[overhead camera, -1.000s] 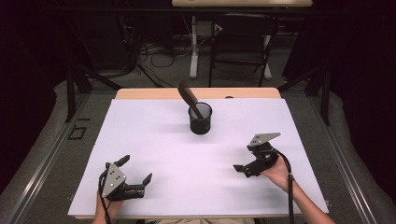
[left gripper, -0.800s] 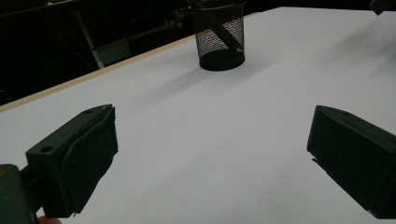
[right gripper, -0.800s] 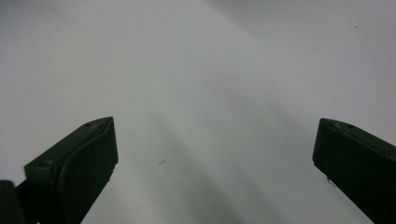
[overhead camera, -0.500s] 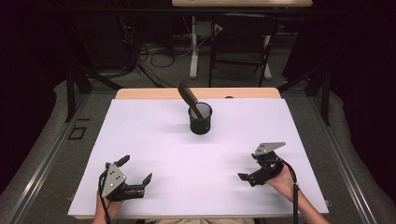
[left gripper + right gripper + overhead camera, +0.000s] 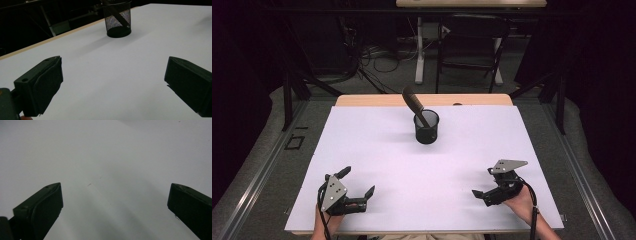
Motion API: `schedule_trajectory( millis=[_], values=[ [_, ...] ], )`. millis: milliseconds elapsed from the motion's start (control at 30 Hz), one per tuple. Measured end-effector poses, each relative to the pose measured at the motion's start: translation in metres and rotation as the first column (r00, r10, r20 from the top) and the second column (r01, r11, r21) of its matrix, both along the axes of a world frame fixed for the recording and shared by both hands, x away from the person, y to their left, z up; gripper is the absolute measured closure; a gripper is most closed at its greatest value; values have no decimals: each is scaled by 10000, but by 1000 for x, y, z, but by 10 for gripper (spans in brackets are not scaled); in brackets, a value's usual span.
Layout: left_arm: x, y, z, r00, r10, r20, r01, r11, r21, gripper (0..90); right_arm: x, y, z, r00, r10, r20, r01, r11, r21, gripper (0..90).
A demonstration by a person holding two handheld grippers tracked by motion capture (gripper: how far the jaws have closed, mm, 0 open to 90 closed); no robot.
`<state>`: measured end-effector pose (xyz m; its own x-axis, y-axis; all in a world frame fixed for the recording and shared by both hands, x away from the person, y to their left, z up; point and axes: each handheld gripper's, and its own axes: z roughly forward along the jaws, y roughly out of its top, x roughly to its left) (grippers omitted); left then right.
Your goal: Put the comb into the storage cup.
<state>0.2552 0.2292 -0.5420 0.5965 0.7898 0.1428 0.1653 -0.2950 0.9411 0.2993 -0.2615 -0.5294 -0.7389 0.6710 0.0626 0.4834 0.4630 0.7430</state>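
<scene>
Where the white surface spreads widest, 1 black mesh cup stands upright near its far edge, around the middle. 1 dark handle-like tool sits inside the cup, its long axis tilted, the upper end leaning toward the far left. Well apart at the near edge are 2 grippers. The left gripper rests low with its fingers spread wide and empty, aimed toward the cup, unchanged from a second ago. The right gripper, fingers also wide and empty over bare surface, has drawn back nearer the person and dropped lower than a second ago.
</scene>
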Motion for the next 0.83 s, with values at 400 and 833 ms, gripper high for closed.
schedule_trajectory(
  millis=[400, 833],
  values=[
    [0, 0, -1, 10000, 25, -47, -25, 10000, 11, 18, -17, -12, -1, 9964, -421, 734, 406, 9989, 227, 0],
    [1, -1, -2, 9999, -17, -127, 17, 10000, 20, 18, -30, -21, -1, 9906, -704, 1177, 633, 9960, 632, 0]
  ],
)
